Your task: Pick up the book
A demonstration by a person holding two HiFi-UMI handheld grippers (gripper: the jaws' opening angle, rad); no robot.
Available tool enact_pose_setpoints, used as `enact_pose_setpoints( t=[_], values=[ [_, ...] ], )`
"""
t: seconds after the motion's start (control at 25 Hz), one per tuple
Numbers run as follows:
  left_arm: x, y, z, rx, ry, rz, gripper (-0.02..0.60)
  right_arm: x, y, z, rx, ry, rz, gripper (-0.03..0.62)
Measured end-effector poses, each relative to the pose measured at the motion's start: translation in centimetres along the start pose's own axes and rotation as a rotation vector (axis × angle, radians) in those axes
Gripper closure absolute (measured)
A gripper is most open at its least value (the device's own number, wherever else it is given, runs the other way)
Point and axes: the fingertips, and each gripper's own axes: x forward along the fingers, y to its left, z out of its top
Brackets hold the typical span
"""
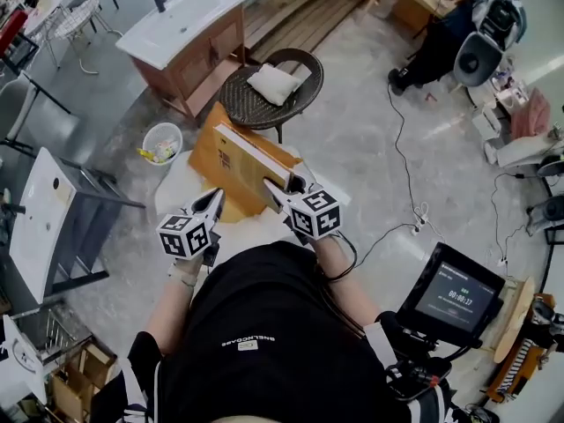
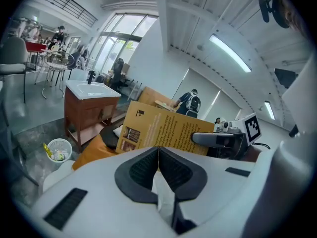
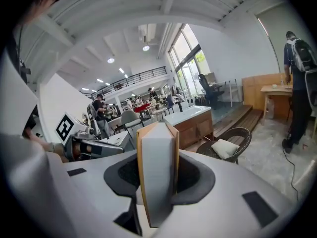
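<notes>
A thick book (image 1: pixel 231 159) with a mustard-yellow cover is lifted upright above a small white round table (image 1: pixel 176 188). My right gripper (image 1: pixel 280 190) is shut on its near edge. In the right gripper view the book (image 3: pixel 157 167) fills the gap between the jaws, with its grey page edge facing the camera. My left gripper (image 1: pixel 214 201) hovers just left of the book, shut with nothing in it. In the left gripper view its dark pads (image 2: pixel 143 170) meet, and the book's back cover (image 2: pixel 163 130) stands just beyond them. The right gripper (image 2: pixel 218 139) clamps that cover's right side.
Beyond the book stands a dark wicker chair (image 1: pixel 295 64) with a white cushion. A white wastebasket (image 1: pixel 161 142) sits on the floor to the left, with a wooden washbasin cabinet (image 1: pixel 181 33) behind it. A monitor (image 1: pixel 449 293) is at lower right, and cables trail across the floor.
</notes>
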Motion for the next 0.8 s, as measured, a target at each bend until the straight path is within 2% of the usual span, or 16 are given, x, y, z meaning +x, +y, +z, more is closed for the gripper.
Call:
enact_pose_setpoints(
  t=[0.36,0.8],
  values=[
    [4.4,-5.6,5.2,0.080,-0.013,-0.044,0.566,-5.0,-4.7,4.1,0.079,-0.102,0.005,0.433],
    [6.5,-6.5,6.1,0.100,-0.029,-0.082,0.566,-6.1,-6.3,3.9,0.100,-0.143,-0.020,0.433]
  ],
)
